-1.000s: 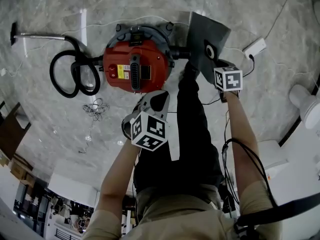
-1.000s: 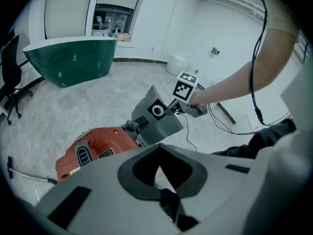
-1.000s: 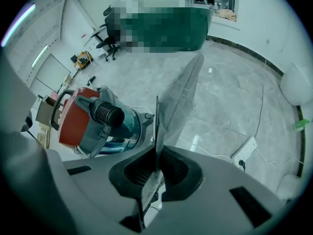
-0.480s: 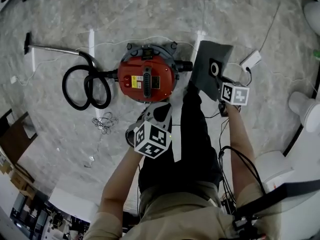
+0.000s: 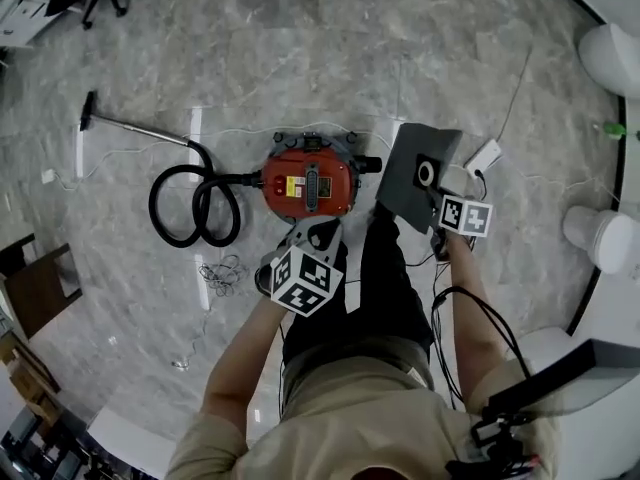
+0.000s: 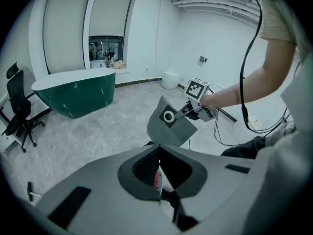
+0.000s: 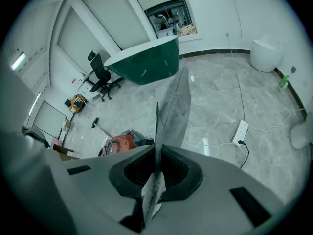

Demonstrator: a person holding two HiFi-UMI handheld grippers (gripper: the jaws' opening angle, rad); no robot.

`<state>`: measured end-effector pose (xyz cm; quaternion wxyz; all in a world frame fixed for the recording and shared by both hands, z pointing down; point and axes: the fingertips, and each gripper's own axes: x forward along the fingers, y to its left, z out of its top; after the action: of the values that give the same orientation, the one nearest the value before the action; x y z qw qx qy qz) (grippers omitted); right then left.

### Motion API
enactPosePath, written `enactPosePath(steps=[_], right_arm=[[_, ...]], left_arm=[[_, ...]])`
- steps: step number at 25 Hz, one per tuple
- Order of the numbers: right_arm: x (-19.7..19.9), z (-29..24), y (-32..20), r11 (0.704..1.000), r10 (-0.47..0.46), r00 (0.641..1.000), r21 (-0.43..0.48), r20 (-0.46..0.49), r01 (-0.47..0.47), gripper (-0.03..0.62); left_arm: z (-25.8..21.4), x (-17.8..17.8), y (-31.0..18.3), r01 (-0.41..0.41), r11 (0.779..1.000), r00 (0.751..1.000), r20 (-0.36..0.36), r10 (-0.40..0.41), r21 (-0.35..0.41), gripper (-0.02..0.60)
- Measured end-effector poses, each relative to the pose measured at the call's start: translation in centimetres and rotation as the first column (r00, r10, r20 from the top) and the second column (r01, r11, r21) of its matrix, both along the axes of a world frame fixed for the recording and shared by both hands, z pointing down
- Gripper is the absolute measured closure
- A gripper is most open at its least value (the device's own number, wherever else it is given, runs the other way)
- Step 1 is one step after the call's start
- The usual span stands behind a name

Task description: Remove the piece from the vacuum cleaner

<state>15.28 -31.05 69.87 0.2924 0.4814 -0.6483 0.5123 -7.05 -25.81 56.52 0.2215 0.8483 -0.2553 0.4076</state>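
The red vacuum cleaner (image 5: 310, 183) stands on the marble floor with its black hose (image 5: 195, 208) coiled at its left. A flat grey dust bag (image 5: 415, 173) with a white-ringed hole hangs clear of it to the right, and my right gripper (image 5: 440, 196) is shut on its lower edge. In the right gripper view the bag (image 7: 172, 114) stands edge-on between the closed jaws of my right gripper (image 7: 156, 155). My left gripper (image 5: 314, 230) hovers in front of the vacuum, shut and holding nothing. The left gripper view shows the bag (image 6: 171, 126) ahead of it.
A white power strip (image 5: 483, 156) with its cable lies right of the bag. Loose cord (image 5: 222, 273) lies by the hose. The wand (image 5: 130, 128) stretches left. A green tub (image 7: 144, 60), an office chair (image 7: 100, 75) and white fixtures (image 5: 597, 236) ring the room.
The head camera has risen, so the vacuum looks smaller and farther below. The right gripper still holds the bag beside the vacuum. The left gripper stays shut in front of it.
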Motion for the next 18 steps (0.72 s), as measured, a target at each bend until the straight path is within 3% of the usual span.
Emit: enactPosePath(steps=[13, 18], right_arm=[[-0.3, -13.0, 0.6, 0.983, 0.081, 0.995, 0.157, 0.066, -0.091, 0.568], [-0.7, -16.9, 2.3, 0.975, 0.067, 0.993, 0.205, 0.096, -0.086, 0.568]], left_arm=[[-9.6, -2.8, 1.4, 0.001, 0.994, 0.999, -0.048, 0.004, 0.113, 0.586], [-12.6, -3.0, 2.1, 0.052, 0.992, 0.993, -0.109, -0.039, 0.118, 0.586]])
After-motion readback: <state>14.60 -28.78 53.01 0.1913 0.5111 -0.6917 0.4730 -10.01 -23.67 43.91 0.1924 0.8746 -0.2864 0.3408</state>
